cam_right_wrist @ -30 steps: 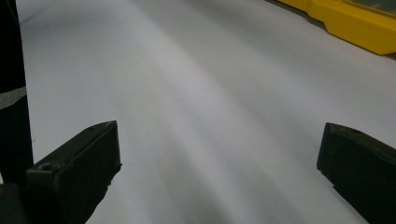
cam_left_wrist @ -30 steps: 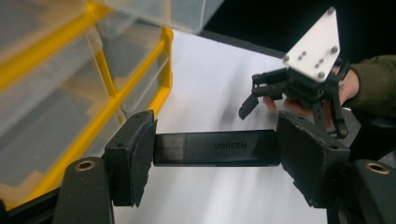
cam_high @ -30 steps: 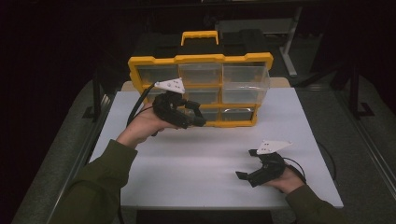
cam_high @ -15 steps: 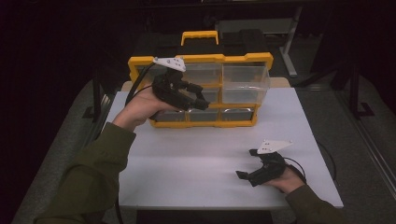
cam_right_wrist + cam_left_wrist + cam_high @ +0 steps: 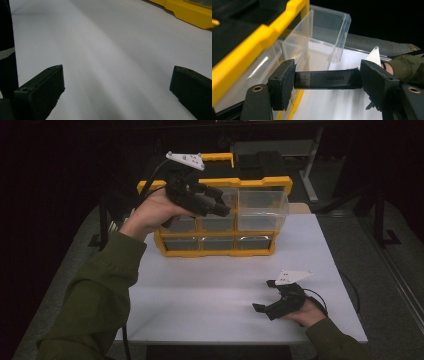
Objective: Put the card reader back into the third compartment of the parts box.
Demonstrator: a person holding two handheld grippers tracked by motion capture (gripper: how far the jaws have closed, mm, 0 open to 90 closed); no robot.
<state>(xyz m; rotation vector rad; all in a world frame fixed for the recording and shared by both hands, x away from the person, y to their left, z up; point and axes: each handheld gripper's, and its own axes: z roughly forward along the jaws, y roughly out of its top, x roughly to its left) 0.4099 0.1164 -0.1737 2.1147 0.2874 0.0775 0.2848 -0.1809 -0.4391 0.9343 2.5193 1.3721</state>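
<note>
Tongs in your left hand [image 5: 327,80] clamp a dark bar [image 5: 325,79] lettered UGREEN, ends hidden; your right tongs [image 5: 117,85] gape empty.

The dark stick [image 5: 325,79] pinched between the matt black, rubbery-looking pads [image 5: 285,83] of my left claw [image 5: 327,82] looks like smooth semi-gloss plastic with pale lettering. Beside it, the organiser's [image 5: 220,251] frame is glossy yellow plastic and its drawers [image 5: 317,40] clear, shiny plastic. The surface [image 5: 210,290] is smooth, matt white; my sleeve [image 5: 95,305] is soft green cloth.
</note>
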